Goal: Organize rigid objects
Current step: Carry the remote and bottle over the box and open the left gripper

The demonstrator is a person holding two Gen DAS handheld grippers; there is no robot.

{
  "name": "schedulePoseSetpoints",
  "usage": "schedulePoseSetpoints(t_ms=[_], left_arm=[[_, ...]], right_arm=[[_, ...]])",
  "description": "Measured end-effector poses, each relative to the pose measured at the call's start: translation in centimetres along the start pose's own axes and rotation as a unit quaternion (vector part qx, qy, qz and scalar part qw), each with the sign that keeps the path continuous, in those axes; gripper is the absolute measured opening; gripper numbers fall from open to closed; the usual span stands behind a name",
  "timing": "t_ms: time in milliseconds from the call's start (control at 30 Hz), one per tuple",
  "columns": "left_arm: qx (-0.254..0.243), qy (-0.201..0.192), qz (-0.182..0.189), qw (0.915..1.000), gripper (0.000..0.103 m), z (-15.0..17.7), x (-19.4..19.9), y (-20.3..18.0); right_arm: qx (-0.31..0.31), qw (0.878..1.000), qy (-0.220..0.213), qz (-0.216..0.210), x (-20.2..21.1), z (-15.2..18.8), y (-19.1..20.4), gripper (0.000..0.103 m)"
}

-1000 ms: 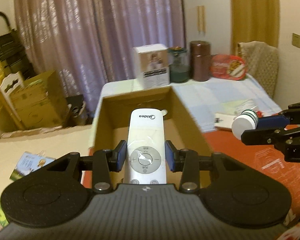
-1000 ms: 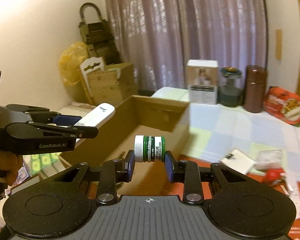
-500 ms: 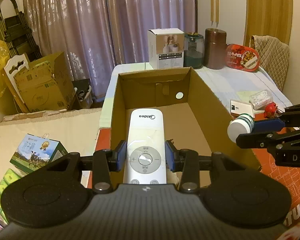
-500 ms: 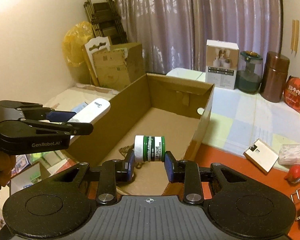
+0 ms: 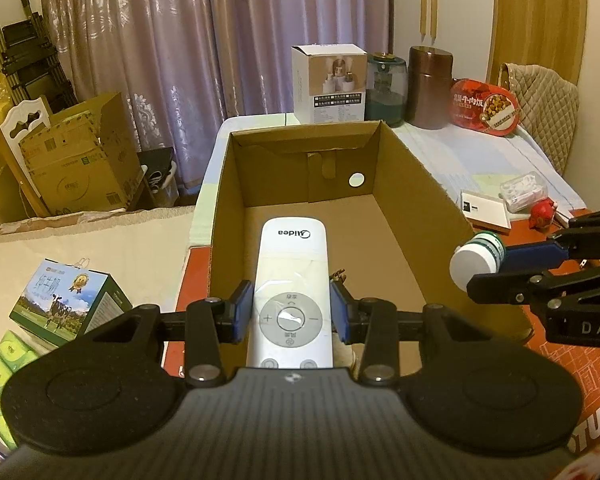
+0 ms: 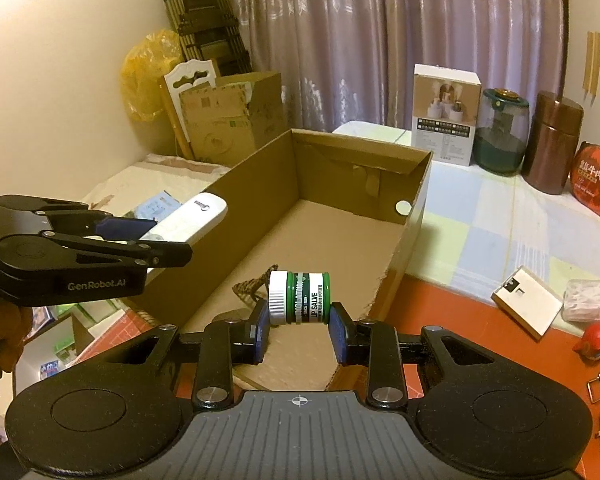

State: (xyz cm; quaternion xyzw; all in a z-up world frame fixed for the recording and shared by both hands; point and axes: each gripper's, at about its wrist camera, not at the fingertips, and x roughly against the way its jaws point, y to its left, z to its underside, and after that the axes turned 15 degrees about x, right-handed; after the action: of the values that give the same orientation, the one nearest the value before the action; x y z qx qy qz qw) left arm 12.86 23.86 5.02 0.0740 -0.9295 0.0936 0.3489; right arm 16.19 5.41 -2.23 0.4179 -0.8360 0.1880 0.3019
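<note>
The white remote [image 5: 290, 280] we pinch in our left gripper's [image 5: 291, 316] jaws above the open cardboard box [image 5: 416, 200]; our right gripper's [image 6: 299, 322] jaws clamp a green salve jar [image 6: 299, 297] over its near end.

I see the table [image 5: 500, 152] carrying an open cardboard box [image 5: 416, 184]; behind it a white carton [image 5: 328, 84], two jars, a red tin [image 5: 484, 106].
</note>
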Motion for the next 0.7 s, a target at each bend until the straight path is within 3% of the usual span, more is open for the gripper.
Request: schedulePoseSetpoints(t_ms=[700], left_arm=[[0.001,-0.028,0.0,0.9996,0.037,-0.6,1.3,0.4]], right_arm=[[0.003,1.0,0.001,-0.001,0.0,-0.1,0.5,0.028]])
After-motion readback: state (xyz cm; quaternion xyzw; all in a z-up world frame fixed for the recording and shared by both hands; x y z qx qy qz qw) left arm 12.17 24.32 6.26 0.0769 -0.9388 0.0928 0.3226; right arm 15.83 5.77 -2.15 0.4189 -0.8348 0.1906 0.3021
